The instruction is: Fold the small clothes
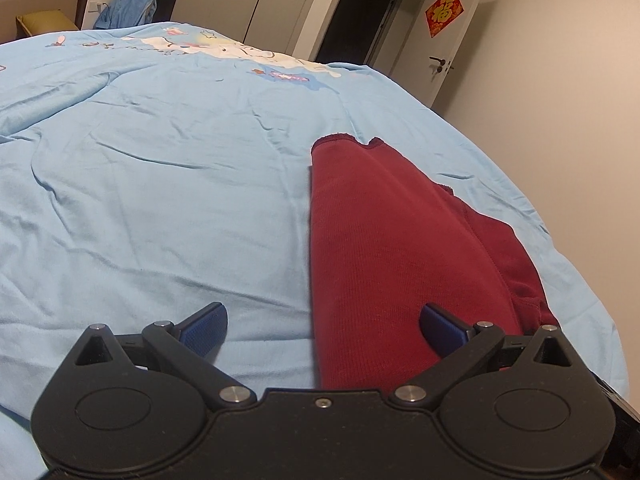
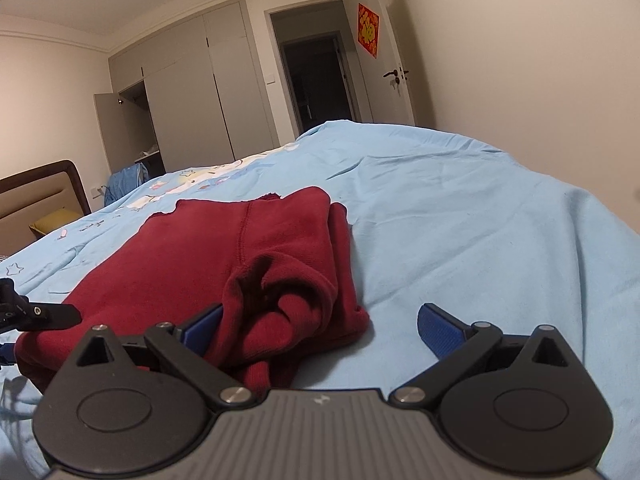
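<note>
Dark red knit garment (image 1: 384,248): lies folded lengthwise on the light blue bedsheet (image 1: 160,200), near the bed's right edge. Left wrist view only: its long straight folded edge, and a second layer stepping out to the right. Right wrist view only: the bunched, rolled hem end (image 2: 280,304), a stitched seam, an open wardrobe (image 2: 136,128), and a black part of the other gripper at the left edge.

Cut off or unclear: garment type not determinable; its near end is hidden behind both gripper bodies. Cartoon print on the sheet is too blurred to read.

Left gripper (image 1: 324,330): low over the bed, fingers spread wide, straddling the folded edge, nothing held. Right gripper (image 2: 320,330): low, fingers spread wide, left finger (image 2: 202,330) partly behind the bunched hem, right finger over bare sheet.
</note>
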`<state>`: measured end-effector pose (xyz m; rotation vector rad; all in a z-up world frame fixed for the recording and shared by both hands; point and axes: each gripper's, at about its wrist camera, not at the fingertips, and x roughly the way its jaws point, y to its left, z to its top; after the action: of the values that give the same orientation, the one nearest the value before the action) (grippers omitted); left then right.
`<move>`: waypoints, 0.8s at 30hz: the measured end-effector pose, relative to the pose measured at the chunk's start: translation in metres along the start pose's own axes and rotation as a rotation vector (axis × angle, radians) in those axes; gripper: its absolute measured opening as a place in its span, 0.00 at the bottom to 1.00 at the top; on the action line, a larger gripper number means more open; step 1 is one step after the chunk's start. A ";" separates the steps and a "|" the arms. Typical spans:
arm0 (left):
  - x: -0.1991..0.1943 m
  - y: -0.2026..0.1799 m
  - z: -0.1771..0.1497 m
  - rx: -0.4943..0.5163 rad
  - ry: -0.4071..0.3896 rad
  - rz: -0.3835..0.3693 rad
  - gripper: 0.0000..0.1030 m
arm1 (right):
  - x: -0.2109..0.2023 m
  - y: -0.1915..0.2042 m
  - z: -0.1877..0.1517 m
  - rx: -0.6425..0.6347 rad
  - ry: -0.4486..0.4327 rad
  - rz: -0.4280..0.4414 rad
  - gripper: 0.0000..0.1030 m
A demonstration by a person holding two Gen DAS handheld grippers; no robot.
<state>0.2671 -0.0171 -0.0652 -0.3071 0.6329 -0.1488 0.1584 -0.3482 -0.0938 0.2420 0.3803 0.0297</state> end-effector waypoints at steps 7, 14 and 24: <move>0.000 0.000 0.000 0.000 0.000 0.000 0.99 | -0.005 0.000 -0.004 0.001 -0.020 -0.013 1.00; 0.005 -0.002 -0.006 0.041 -0.002 0.019 0.99 | -0.013 0.001 -0.006 0.016 -0.046 -0.017 1.00; 0.006 -0.001 -0.013 0.058 -0.036 0.017 0.99 | -0.018 -0.002 0.008 0.043 -0.115 -0.014 1.00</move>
<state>0.2642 -0.0219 -0.0780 -0.2477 0.5942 -0.1451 0.1446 -0.3534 -0.0804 0.2820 0.2681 -0.0058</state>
